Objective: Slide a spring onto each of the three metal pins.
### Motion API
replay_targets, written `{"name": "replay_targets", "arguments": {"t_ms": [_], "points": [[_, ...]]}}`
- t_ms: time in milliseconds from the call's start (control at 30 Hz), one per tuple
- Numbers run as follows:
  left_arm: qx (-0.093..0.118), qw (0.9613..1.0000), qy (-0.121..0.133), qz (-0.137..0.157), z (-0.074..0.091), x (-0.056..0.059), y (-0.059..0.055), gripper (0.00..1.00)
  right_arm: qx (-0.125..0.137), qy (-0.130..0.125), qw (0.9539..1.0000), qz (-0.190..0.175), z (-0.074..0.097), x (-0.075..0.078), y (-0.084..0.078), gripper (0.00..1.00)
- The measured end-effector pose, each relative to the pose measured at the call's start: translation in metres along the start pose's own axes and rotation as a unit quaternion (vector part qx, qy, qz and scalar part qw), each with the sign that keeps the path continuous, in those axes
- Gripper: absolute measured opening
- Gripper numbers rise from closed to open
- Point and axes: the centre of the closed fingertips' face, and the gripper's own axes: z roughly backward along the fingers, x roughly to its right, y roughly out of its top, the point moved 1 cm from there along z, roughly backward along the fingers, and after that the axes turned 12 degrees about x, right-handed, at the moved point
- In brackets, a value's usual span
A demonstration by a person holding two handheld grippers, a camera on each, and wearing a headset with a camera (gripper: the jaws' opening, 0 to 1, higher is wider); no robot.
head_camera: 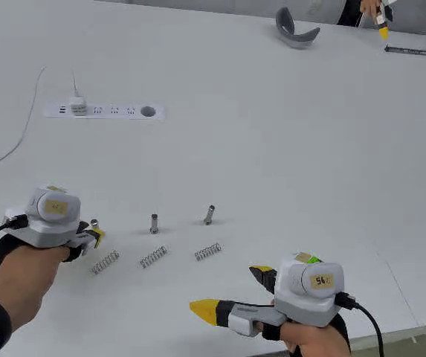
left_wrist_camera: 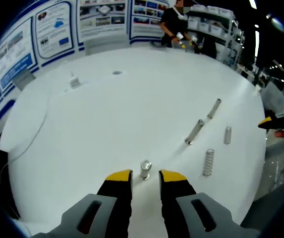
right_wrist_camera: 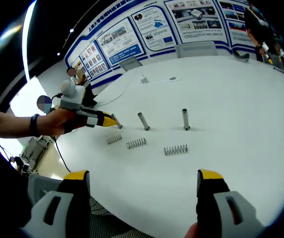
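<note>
- Left gripper (left_wrist_camera: 145, 174): jaws slightly apart, straddling the end pin (left_wrist_camera: 144, 168) left of the middle pin (head_camera: 154, 223), apparently unclamped.
- Right gripper (right_wrist_camera: 142, 175): jaws wide, empty.
- Springs (head_camera: 153, 256): lying just before the middle pin. Probably light, squashy and prone to rolling, so pinch gently near one end.

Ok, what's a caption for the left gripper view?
The yellow-tipped left hand-held gripper sits open either side of a short silver metal pin on the white table.

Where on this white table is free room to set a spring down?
Free: the wide stretch between the white power strip and the short metal pins, and everything right of the coiled steel springs. Crowded: around pins, springs and left gripper.
</note>
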Motion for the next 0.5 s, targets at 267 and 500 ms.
{"name": "replay_targets", "arguments": {"t_ms": [267, 500], "points": [[-0.009, 0.9999, 0.005, 0.009, 0.009, -0.001, -0.01, 0.28, -0.001, 0.004, 1.0, 0.003, -0.001, -0.002, -0.001, 0.91], [-0.011, 0.9999, 0.004, 0.011, 0.019, 0.002, -0.019, 0.32, -0.008, 0.009, 0.9999, 0.009, -0.006, 0.0, -0.006, 0.91]]}}
